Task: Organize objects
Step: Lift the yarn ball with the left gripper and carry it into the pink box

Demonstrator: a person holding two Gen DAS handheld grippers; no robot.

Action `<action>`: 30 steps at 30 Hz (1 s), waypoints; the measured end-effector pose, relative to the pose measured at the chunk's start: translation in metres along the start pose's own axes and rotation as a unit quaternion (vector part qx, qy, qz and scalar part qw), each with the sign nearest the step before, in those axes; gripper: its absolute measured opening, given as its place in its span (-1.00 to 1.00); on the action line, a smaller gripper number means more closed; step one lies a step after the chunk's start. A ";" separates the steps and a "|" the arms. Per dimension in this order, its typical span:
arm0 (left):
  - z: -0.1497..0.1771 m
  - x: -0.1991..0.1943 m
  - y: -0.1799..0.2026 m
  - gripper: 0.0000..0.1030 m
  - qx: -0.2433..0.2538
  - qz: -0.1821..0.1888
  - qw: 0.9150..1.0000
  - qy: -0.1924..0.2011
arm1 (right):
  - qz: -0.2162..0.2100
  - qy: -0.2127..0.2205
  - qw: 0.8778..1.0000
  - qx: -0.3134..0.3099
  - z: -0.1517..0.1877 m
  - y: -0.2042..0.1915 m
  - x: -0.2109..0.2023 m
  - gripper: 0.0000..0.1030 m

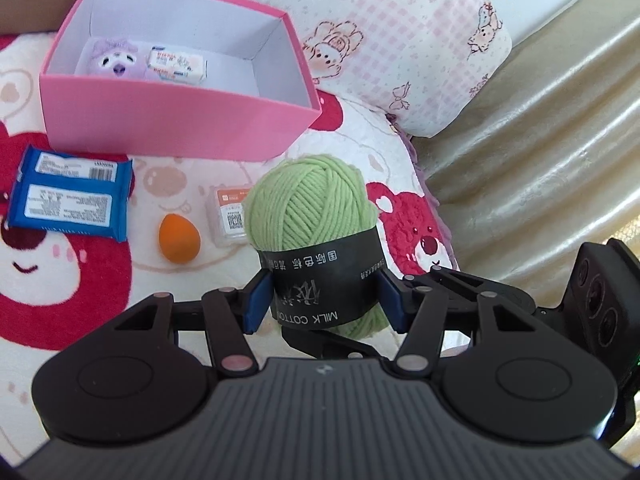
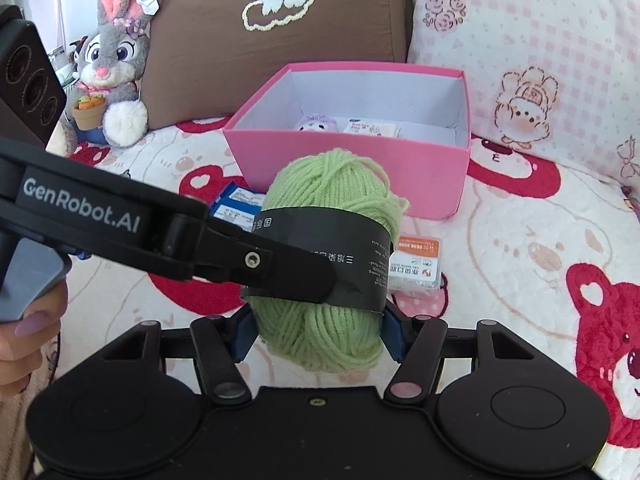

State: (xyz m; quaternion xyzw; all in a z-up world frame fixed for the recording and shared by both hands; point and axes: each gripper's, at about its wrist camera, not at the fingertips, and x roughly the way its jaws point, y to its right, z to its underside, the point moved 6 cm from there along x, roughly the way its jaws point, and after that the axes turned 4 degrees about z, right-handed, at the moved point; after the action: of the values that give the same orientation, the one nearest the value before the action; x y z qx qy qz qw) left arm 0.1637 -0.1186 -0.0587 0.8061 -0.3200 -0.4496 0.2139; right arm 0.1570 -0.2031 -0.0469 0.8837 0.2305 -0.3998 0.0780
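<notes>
A green yarn ball with a black paper band is held between both grippers above the bear-print blanket. My left gripper is shut on the band, blue pads at each side. My right gripper is shut on the lower end of the same yarn ball. In the right wrist view the left gripper's finger crosses the band from the left. The pink box stands beyond, holding a purple plush and a tissue pack; the box also shows in the right wrist view.
On the blanket lie a blue packet, an orange egg-shaped sponge and a small clear box with an orange label. A grey bunny plush, a brown cushion and a pink pillow line the back.
</notes>
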 end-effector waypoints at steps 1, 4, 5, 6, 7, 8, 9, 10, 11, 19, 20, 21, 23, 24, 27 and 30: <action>-0.002 -0.004 0.003 0.08 0.003 -0.002 1.000 0.000 | -0.001 0.000 1.000 0.004 -0.003 -0.002 -0.003 0.30; -0.009 -0.018 0.008 0.08 0.005 -0.001 1.000 0.005 | -0.002 0.008 1.000 0.001 -0.012 -0.007 -0.013 0.30; -0.011 -0.022 0.010 0.08 0.006 -0.001 1.000 0.006 | -0.001 0.013 1.000 -0.003 -0.015 -0.009 -0.016 0.30; -0.014 -0.026 0.011 0.08 0.006 -0.002 1.000 0.009 | -0.001 0.017 1.000 -0.005 -0.019 -0.011 -0.018 0.30; -0.015 -0.030 0.013 0.08 0.007 -0.003 1.000 0.011 | -0.002 0.019 1.000 -0.007 -0.022 -0.012 -0.020 0.30; -0.018 -0.033 0.014 0.08 0.008 -0.005 1.000 0.012 | -0.004 0.022 1.000 -0.007 -0.025 -0.014 -0.022 0.30; -0.020 -0.037 0.015 0.08 0.011 -0.008 1.000 0.014 | -0.007 0.024 1.000 -0.006 -0.028 -0.015 -0.024 0.30; -0.022 -0.040 0.017 0.08 0.013 -0.011 1.000 0.016 | -0.009 0.026 1.000 -0.004 -0.031 -0.016 -0.025 0.30; -0.024 -0.042 0.017 0.08 0.016 -0.014 1.000 0.018 | -0.010 0.029 1.000 -0.003 -0.034 -0.017 -0.026 0.30; -0.055 -0.059 0.023 0.08 0.033 -0.032 0.999 0.005 | -0.018 0.048 0.999 0.006 -0.058 -0.024 -0.026 0.30; -0.061 -0.061 0.023 0.09 0.032 -0.032 0.999 -0.002 | -0.018 0.050 0.999 0.007 -0.062 -0.025 -0.026 0.30; -0.067 -0.062 0.024 0.08 0.031 -0.033 0.999 -0.008 | -0.019 0.051 0.998 0.008 -0.065 -0.025 -0.026 0.30; -0.078 -0.064 0.027 0.09 0.031 -0.035 0.999 -0.015 | -0.018 0.056 0.998 0.011 -0.074 -0.025 -0.026 0.30; -0.084 -0.066 0.028 0.09 0.033 -0.038 0.999 -0.016 | -0.018 0.058 0.998 0.014 -0.078 -0.024 -0.026 0.30; -0.098 -0.067 0.033 0.09 0.041 -0.047 0.998 -0.015 | -0.021 0.061 0.998 0.021 -0.091 -0.022 -0.023 0.30; -0.111 -0.067 0.034 0.09 0.048 -0.058 0.997 -0.007 | -0.032 0.059 0.997 0.034 -0.104 -0.018 -0.017 0.30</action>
State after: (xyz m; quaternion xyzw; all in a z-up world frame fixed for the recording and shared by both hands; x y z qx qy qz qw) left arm 0.2225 -0.0886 0.0580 0.8296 -0.2954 -0.4507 0.1462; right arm 0.2079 -0.1594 0.0360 0.9002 0.2489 -0.3567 0.0215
